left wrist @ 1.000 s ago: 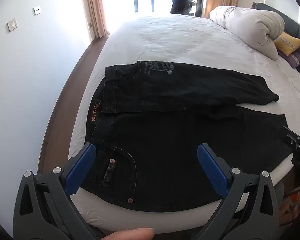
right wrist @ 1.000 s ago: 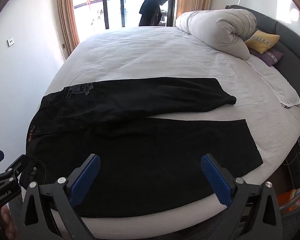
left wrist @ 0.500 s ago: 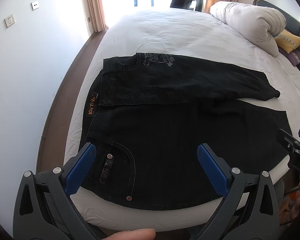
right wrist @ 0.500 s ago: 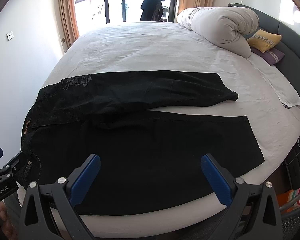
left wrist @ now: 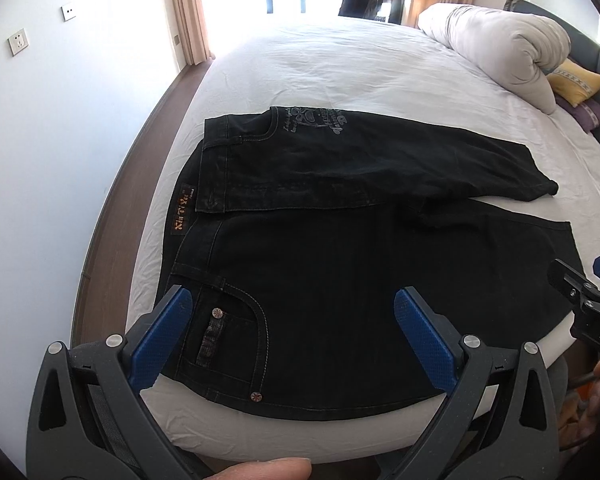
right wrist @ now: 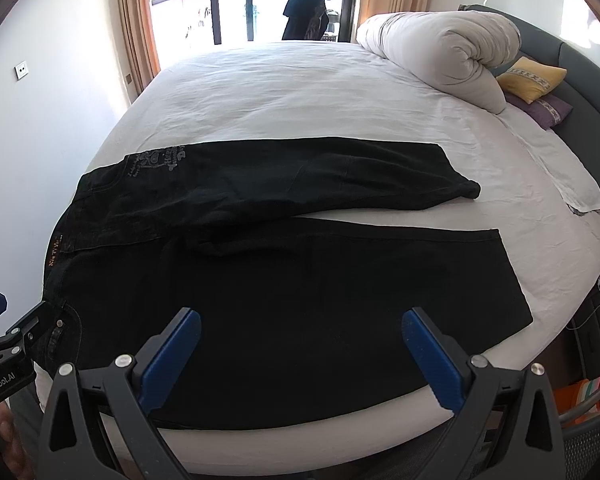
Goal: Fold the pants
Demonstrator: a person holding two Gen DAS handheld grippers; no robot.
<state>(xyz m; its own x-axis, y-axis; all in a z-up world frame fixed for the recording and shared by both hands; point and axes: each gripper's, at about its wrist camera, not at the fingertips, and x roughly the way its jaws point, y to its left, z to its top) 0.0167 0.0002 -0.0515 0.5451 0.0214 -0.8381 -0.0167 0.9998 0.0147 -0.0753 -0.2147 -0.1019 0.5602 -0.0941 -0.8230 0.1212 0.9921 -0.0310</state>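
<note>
Black jeans [left wrist: 340,264] lie on the white bed [left wrist: 340,68], waistband to the left, legs to the right. The far leg [left wrist: 400,168] is turned over and lies partly across the near one. They also show in the right wrist view [right wrist: 300,280]. My left gripper [left wrist: 288,320] is open and empty, above the near waist and front pocket [left wrist: 232,332]. My right gripper [right wrist: 300,340] is open and empty, above the near leg at the front edge. Each gripper shows at the other view's edge, the right gripper [left wrist: 588,300] and the left gripper [right wrist: 4,332].
A rolled white duvet [right wrist: 440,56] and yellow and purple pillows [right wrist: 532,80] lie at the far right by a dark headboard. A white wall with sockets [left wrist: 18,40] and a strip of wooden floor [left wrist: 112,208] run along the left. A window with curtains [right wrist: 260,0] is behind.
Both grippers have moved a little closer over the jeans; the jeans sit lower and larger in both views. The jeans have not moved.
</note>
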